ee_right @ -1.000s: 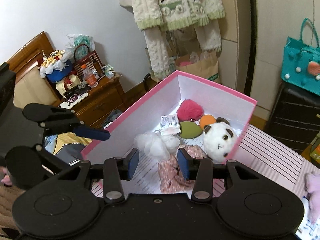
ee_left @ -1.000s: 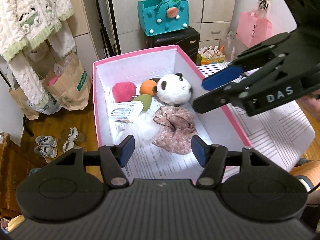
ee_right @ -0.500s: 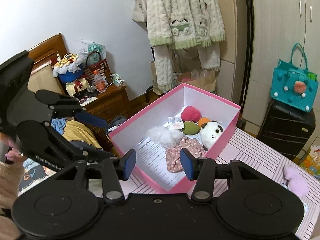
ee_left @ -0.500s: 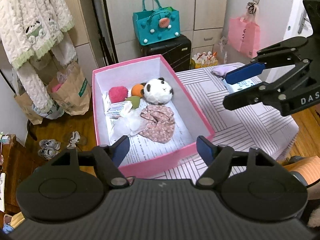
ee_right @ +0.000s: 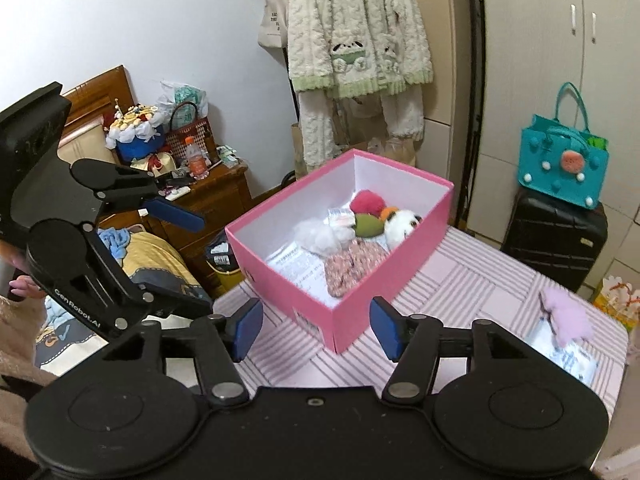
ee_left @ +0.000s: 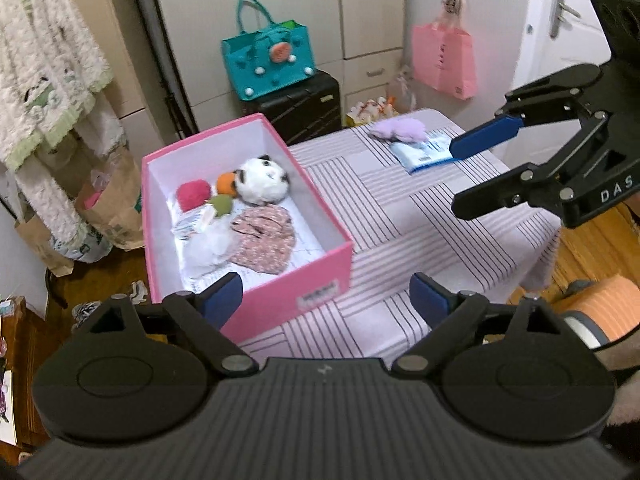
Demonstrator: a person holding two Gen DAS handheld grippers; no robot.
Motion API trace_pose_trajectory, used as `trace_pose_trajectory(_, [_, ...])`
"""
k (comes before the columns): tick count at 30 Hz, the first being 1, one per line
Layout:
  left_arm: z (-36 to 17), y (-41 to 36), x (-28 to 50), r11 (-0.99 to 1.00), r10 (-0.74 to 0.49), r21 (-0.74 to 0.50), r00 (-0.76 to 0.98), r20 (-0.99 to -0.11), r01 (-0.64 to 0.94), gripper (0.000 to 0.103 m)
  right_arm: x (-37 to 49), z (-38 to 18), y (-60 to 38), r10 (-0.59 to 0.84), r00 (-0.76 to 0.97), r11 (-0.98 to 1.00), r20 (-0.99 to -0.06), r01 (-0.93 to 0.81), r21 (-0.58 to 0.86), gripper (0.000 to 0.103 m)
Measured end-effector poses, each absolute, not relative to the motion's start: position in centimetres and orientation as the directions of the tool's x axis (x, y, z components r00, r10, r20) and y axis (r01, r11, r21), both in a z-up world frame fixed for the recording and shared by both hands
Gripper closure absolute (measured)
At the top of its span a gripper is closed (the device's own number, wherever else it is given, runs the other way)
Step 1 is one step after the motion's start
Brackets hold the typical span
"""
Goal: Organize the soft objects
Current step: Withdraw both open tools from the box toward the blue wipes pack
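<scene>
A pink box stands on the striped table. Inside lie a panda plush, a pink pompom, an orange ball, a green piece, a white fluffy item and a floral cloth. A lilac fluffy item lies on a blue-white packet at the table's far corner. My left gripper is open and empty, held back above the box's near end. My right gripper is open and empty, also seen in the left wrist view.
A teal bag sits on a black suitcase behind the table. A pink bag hangs on the cabinet. Paper bags and a hanging knit jacket stand left. A cluttered wooden nightstand stands beside a bed.
Both grippers have pulled back and up from the box, so the whole box and table show now. The left gripper's jaws stand wider. The objects in the box have not moved.
</scene>
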State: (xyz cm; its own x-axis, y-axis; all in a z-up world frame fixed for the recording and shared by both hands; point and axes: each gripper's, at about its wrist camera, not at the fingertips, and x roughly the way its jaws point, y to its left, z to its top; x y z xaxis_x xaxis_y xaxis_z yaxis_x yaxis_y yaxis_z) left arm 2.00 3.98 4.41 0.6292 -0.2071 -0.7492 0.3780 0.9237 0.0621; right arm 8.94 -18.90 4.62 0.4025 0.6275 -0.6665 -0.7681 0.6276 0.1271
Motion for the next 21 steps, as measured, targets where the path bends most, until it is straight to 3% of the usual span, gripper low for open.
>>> trace_pose_trajectory(16, [-0.9, -1.6, -0.1, 0.868, -0.250, 0.082, 0.575, -0.779, 0.489, 0.010, 5.3, -1.3, -25.4, 0.582, 0.415, 0.678, -0.700, -0.723, 0.135, 0.031])
trace_pose_trajectory(21, [-2.3, -3.4, 0.1, 0.855, -0.278, 0.065, 0.560, -0.780, 0.514, 0.010, 5.4, -3.1, -27.6, 0.575, 0.469, 0.705, -0.671, -0.699, 0.115, 0.026])
